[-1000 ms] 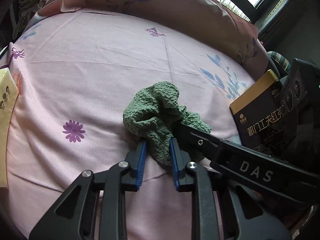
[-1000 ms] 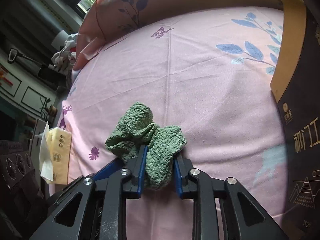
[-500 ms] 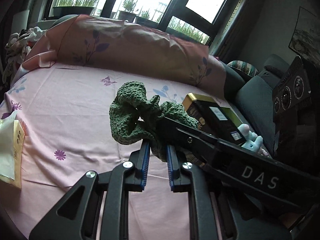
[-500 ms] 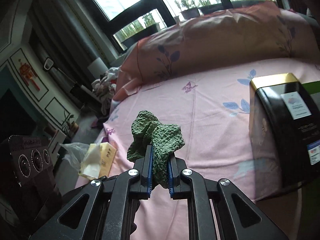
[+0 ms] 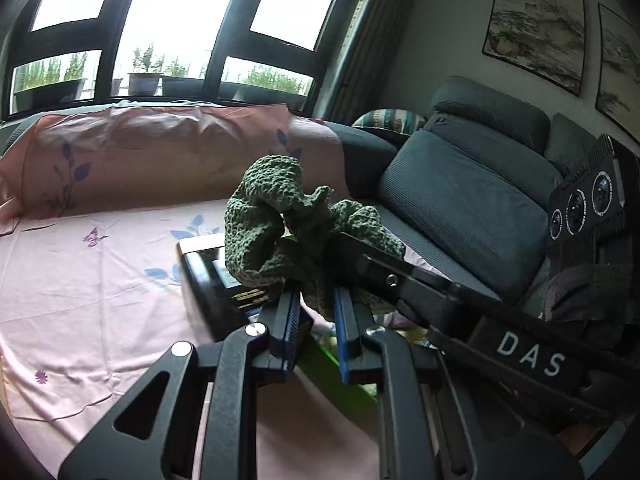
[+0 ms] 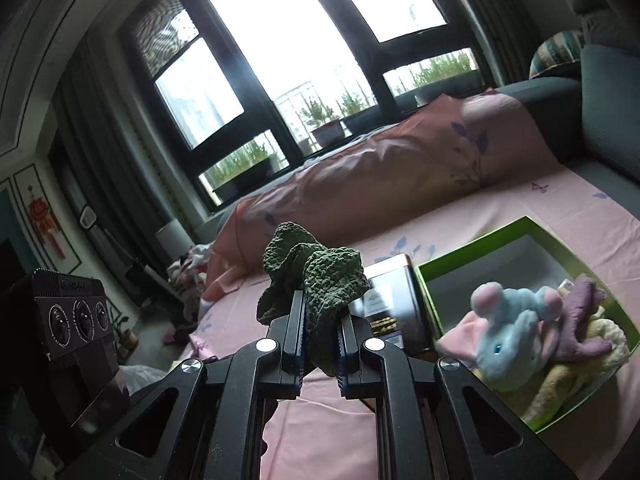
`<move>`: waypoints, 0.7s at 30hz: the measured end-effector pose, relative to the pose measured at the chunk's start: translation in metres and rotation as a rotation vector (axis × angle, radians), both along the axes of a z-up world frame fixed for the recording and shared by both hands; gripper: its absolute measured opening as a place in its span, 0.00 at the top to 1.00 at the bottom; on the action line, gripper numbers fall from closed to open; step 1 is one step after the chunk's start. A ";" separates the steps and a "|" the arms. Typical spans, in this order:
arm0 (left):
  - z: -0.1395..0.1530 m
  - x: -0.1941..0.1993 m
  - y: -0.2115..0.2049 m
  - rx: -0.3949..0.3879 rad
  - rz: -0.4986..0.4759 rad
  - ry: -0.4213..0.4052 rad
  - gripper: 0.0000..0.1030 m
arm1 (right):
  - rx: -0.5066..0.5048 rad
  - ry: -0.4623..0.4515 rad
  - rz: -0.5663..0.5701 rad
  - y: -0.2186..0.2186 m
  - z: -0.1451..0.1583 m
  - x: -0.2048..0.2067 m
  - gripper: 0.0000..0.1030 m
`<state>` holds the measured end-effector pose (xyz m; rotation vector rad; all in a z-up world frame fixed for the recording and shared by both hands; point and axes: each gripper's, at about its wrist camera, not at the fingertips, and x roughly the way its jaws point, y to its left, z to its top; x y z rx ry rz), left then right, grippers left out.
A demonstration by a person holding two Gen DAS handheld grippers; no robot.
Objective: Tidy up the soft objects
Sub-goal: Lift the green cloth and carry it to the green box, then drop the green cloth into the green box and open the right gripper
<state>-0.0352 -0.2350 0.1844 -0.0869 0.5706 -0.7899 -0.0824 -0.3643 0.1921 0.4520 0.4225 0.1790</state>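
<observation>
A crumpled green knitted cloth (image 5: 264,232) hangs in the air above the pink bed, held from two sides. My left gripper (image 5: 316,312) is shut on its lower fold. My right gripper (image 6: 320,324) is shut on another fold of the same cloth (image 6: 320,276), and its black arm (image 5: 404,280) crosses the left wrist view from the right. To the right and below stands an open green box (image 6: 472,242) holding a pale blue plush mouse (image 6: 516,328) and other soft toys in purple and cream.
A black tin with a gold edge (image 6: 394,300) lies on the pink sheet (image 5: 80,280) just left of the box. A long pink bolster (image 5: 160,152) runs along the window side. Grey sofa cushions (image 5: 460,200) rise at the right.
Both grippers have lifted the green cloth off the sheet and tilted up, so the window and the sofa came into view. The green box with toys now shows at the right.
</observation>
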 end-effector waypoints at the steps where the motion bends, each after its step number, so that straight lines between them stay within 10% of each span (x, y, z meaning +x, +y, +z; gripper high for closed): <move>1: 0.001 0.000 -0.012 0.008 -0.017 -0.007 0.87 | 0.011 -0.003 -0.020 -0.011 0.000 -0.002 0.86; 17: -0.052 0.026 -0.136 0.163 -0.120 0.108 0.84 | 0.187 0.161 -0.271 -0.141 -0.060 0.012 0.86; 21: -0.059 0.029 -0.142 0.199 -0.099 0.110 0.69 | 0.197 0.243 -0.281 -0.150 -0.079 0.024 0.86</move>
